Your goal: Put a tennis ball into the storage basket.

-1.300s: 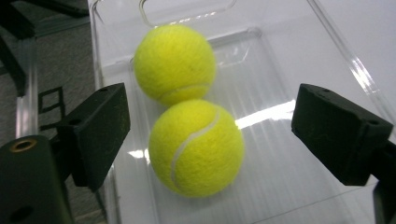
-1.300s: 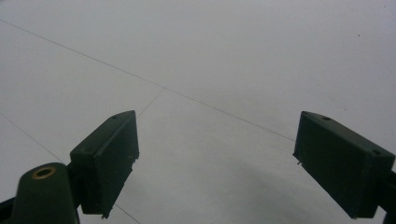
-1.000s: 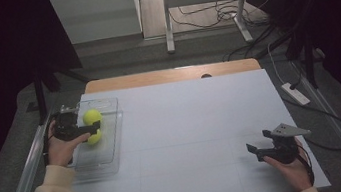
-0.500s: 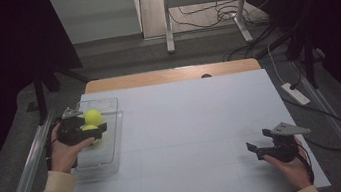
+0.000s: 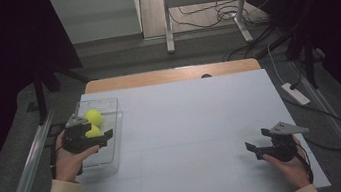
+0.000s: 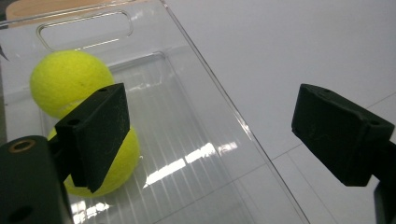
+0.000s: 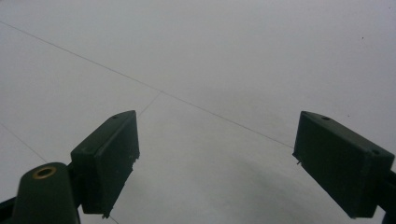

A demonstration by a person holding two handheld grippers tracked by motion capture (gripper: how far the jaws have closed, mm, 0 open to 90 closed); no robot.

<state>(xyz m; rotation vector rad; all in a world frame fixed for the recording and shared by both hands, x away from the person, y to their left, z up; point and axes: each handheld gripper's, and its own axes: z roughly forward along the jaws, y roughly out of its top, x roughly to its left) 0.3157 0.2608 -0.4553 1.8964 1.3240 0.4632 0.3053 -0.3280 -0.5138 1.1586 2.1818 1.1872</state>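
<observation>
Bin [image 6: 205, 88]: clear glossy plastic, ribbed floor, bright glare. Two balls [image 6: 65, 81] [image 6: 116, 158]: fuzzy yellow felt, matt. Left tool [image 6: 210, 135] pads [image 6: 98, 135]: black, matt, faintly scuffed. Counter [image 5: 197, 122]: smooth matt white sheet; bare wood at far edge.

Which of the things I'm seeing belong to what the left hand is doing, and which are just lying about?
In the job:
- two tennis balls, far one and near one
- clear bin holding them
- left tool, open over the bin

Lying about:
- right tool, open, holding nothing, over the bare white table
- white power strip on the floor to the right
</observation>
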